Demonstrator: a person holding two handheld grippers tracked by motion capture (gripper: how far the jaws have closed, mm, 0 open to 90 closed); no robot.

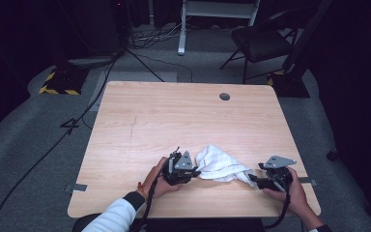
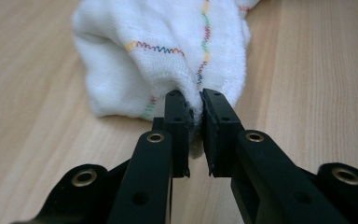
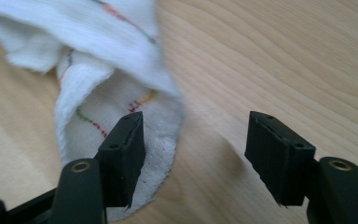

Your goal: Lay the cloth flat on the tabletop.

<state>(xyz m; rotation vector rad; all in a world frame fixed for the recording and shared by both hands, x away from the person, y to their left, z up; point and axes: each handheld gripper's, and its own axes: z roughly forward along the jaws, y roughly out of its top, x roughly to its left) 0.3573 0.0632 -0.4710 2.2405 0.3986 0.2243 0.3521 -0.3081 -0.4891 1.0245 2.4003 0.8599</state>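
Pinching one corner of the crumpled white cotton cloth with coloured zigzag stitching (image 1: 218,164), my left gripper (image 1: 194,173) has its two black fingers (image 2: 179,122) closed tight on the fabric, with a small fold squeezed between them. The cloth lies on the light wooden table (image 1: 174,116) near the edge closest to me, at about 6 o'clock of the tabletop, and it is between my two hands. From my left gripper the cloth spreads toward 1 o'clock.

My right gripper (image 1: 252,180) rests low on the table at the other end of the cloth, its fingers (image 3: 123,154) spread wide apart. One finger stands over the flat hem of the cloth, the other (image 3: 276,154) over bare wood, so nothing is gripped there. My left hand (image 1: 158,181) and my right hand (image 1: 292,191) hold the gripper bodies from behind.
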